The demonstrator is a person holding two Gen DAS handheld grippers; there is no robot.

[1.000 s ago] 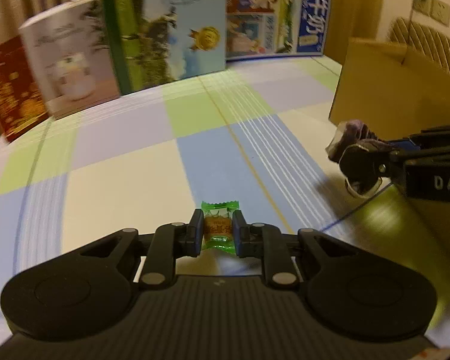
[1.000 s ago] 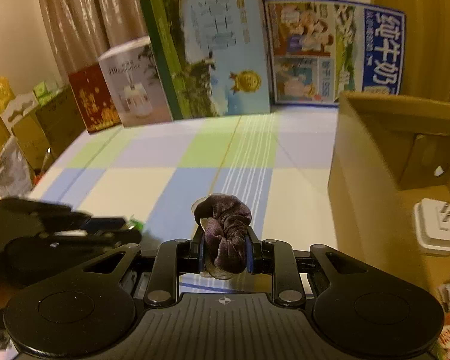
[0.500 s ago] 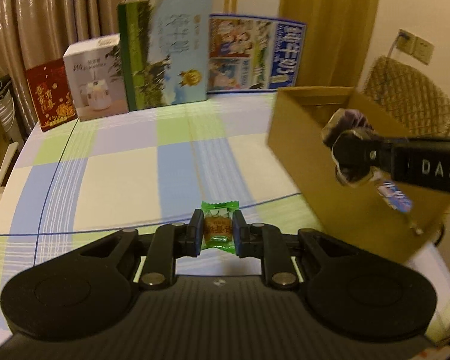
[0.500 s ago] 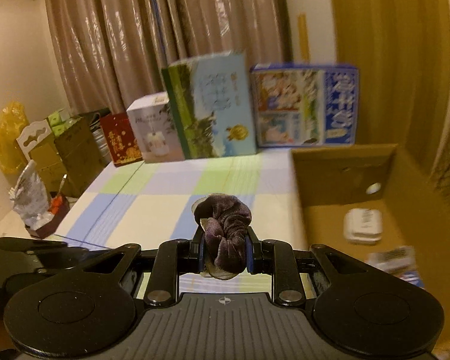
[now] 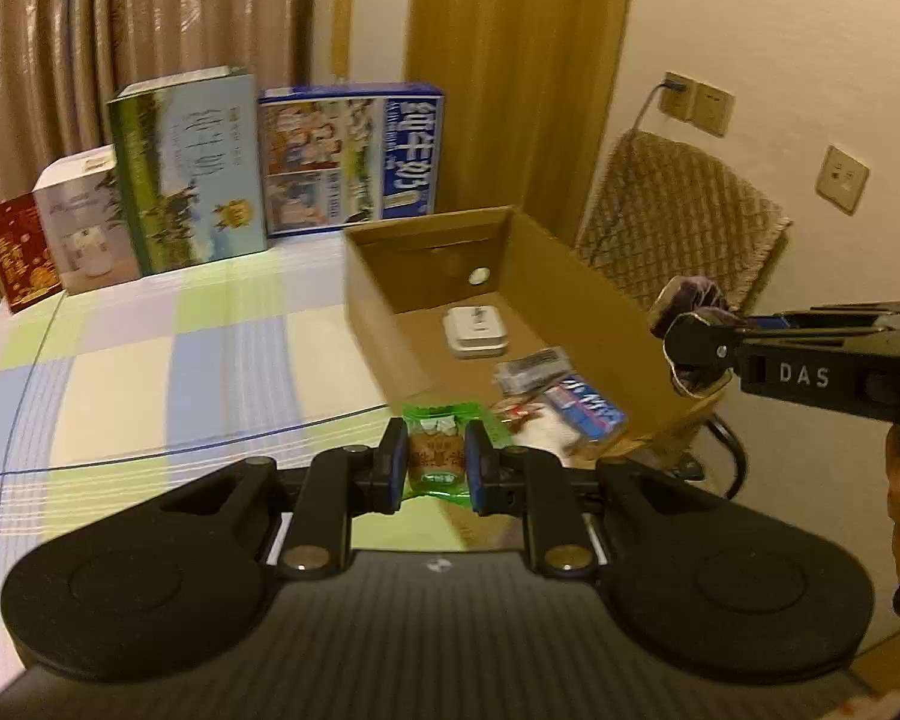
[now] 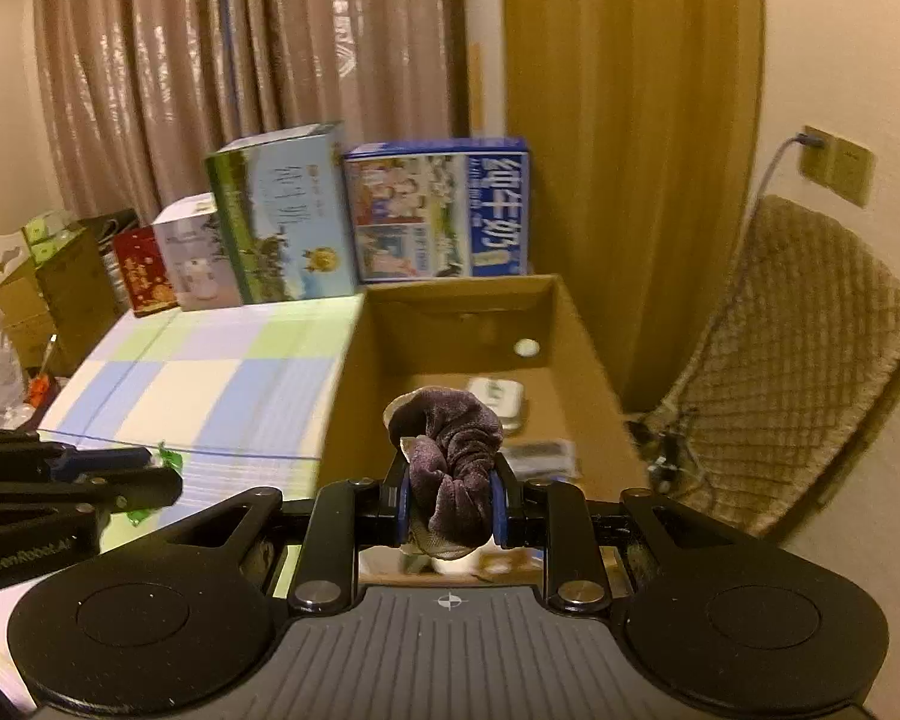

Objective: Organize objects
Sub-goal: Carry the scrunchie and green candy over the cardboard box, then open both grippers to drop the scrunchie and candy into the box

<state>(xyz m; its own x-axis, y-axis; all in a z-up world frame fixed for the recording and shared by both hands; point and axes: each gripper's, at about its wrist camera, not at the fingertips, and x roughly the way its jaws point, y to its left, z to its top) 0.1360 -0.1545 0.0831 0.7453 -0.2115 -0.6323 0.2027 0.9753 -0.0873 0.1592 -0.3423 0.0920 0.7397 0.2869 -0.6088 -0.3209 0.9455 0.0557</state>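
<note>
Two grippers: the left gripper and the right gripper. One green-wrapped candy and one purple scrunchie. One open cardboard box stands on the one counter. Inside the box there is one white plug adapter, one small grey packet, one blue-and-white packet, and beside it something blurred that cannot be counted. Four printed cartons stand in a row at the back: one red carton, one white carton, one green carton, one blue carton. One quilted chair. Two wall sockets.
</note>
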